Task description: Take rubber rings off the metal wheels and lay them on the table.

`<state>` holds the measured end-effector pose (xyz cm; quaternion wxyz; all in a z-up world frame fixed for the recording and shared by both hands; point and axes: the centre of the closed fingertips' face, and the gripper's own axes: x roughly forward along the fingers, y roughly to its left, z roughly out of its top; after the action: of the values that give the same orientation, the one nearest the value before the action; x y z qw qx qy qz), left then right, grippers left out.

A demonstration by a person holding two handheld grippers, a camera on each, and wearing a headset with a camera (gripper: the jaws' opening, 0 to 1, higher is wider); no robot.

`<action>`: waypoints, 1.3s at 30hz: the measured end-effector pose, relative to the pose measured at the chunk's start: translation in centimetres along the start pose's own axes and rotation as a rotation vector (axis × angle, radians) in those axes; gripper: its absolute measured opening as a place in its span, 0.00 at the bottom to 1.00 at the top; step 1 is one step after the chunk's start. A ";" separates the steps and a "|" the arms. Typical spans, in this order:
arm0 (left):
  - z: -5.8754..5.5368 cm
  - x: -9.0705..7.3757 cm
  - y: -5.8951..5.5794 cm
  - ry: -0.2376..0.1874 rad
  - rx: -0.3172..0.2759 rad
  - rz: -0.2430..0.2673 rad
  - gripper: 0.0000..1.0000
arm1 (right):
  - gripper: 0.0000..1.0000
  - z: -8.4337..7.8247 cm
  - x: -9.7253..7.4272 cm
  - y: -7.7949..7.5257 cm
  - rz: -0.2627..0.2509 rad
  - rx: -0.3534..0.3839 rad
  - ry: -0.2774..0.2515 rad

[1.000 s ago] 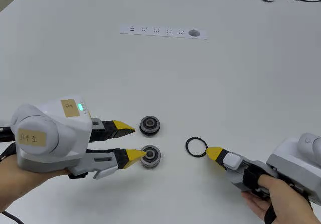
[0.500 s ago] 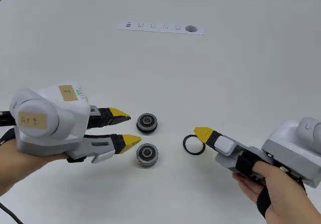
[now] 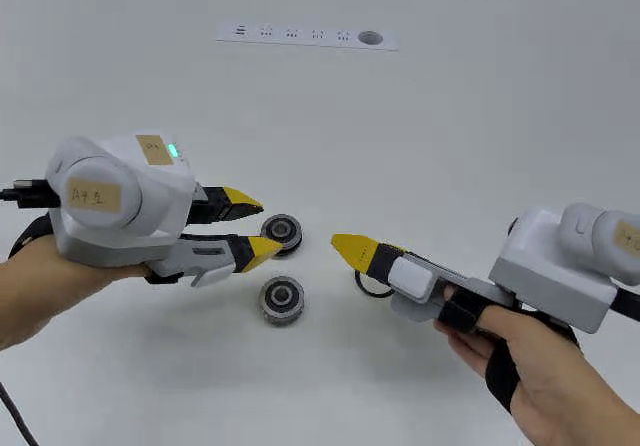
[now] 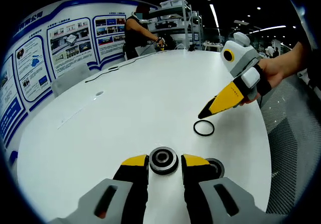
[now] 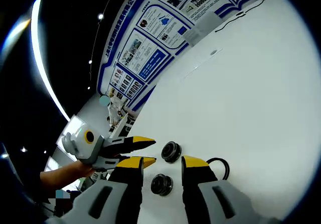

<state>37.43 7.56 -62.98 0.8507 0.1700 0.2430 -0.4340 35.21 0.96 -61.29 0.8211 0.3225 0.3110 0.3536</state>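
Note:
Two black-and-metal wheels lie on the white table [image 3: 450, 146]. The farther wheel [image 3: 281, 231] [image 4: 163, 159] [image 5: 170, 151] sits right at the yellow tips of my left gripper [image 3: 253, 226] [image 4: 164, 160], whose jaws stand open on either side of it. The nearer wheel [image 3: 282, 299] [image 5: 161, 184] lies free, partly hidden behind a jaw in the left gripper view. A loose black rubber ring [image 3: 370, 285] [image 4: 203, 128] [image 5: 221, 166] lies flat on the table. My right gripper [image 3: 352, 249] [image 5: 163, 162] hovers above the ring, open, with nothing between its jaws.
A white power strip [image 3: 305, 35] lies flat at the far side of the table. In the left gripper view a person [image 4: 138, 30] stands at the table's far end, and a black cable [image 4: 108, 72] runs across it.
The left gripper has shifted from the nearer wheel to the farther one. The right gripper has lifted off the ring and moved left above it. The head camera has also shifted.

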 end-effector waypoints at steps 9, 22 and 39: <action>-0.3 1.0 0.6 0.022 0.007 -0.020 0.24 | 0.32 0.2 0.8 0.1 0.014 0.010 0.006; -0.7 1.8 0.4 0.038 0.012 -0.050 0.19 | 0.32 0.0 2.1 0.5 0.034 0.015 0.024; -1.0 2.0 0.2 0.047 0.020 -0.097 0.14 | 0.32 -0.2 3.1 0.7 0.044 0.036 0.037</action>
<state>38.35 6.81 -64.89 0.8211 0.1765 0.2664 -0.4729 36.51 3.81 -61.71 0.8013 0.3374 0.3253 0.3718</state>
